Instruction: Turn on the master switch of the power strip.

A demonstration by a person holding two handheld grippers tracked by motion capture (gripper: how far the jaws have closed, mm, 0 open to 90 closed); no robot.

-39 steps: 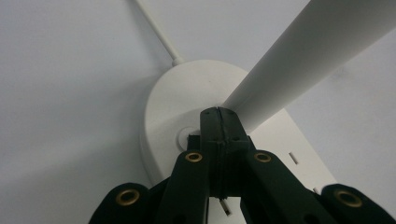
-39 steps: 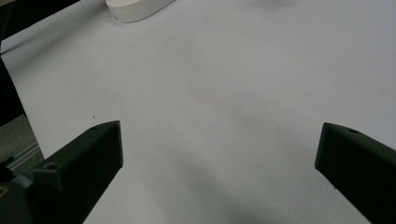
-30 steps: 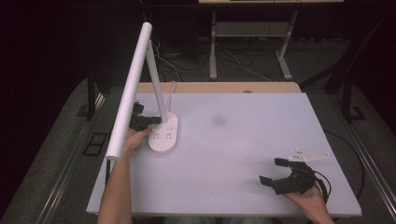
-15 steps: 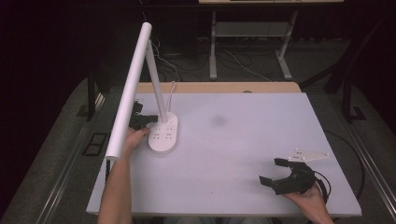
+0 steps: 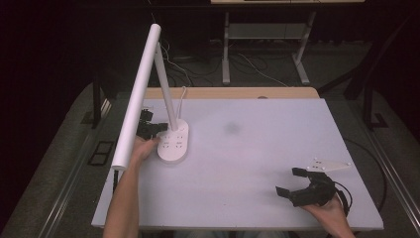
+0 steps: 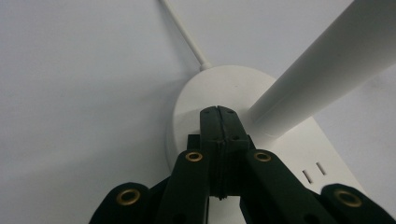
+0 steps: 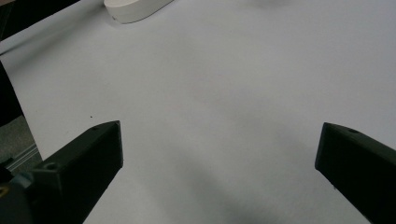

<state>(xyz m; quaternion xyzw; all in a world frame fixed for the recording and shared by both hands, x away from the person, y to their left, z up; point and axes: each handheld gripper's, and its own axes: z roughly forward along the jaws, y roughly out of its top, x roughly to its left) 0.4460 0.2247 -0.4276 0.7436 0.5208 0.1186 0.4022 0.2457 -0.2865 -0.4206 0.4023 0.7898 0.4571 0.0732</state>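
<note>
1. Your left tongs [image 5: 151, 130] sit near the left edge of the counter [image 5: 257, 163], towards its far side, right at the base of the desk lamp [image 5: 173, 141].
2. In the left gripper view the left tongs [image 6: 218, 112] are pressed fully together, with nothing between the two jaws. Their joined tip lies over the top of the lamp base [image 6: 224, 93], just beside the foot of the lamp's stem; whether the tip actually presses on the base I cannot tell.
3. The lamp stands on its oval white base, which carries several socket slots [image 6: 314, 171] on its top. Its stem rises tilted from the base, and the long white light bar [image 5: 138, 94] reaches out past the counter's left edge.
4. A thin white cord [image 6: 184, 32] leaves the far end of the base and runs towards the far edge of the counter.
5. Your right tongs [image 5: 294, 182] rest near the near right corner of the counter, well apart from the lamp.
6. In the right gripper view the right tongs [image 7: 219, 154] stand wide, with bare counter surface between the jaws and nothing gripped. The lamp base [image 7: 135, 9] shows far off at the top of that view.
</note>
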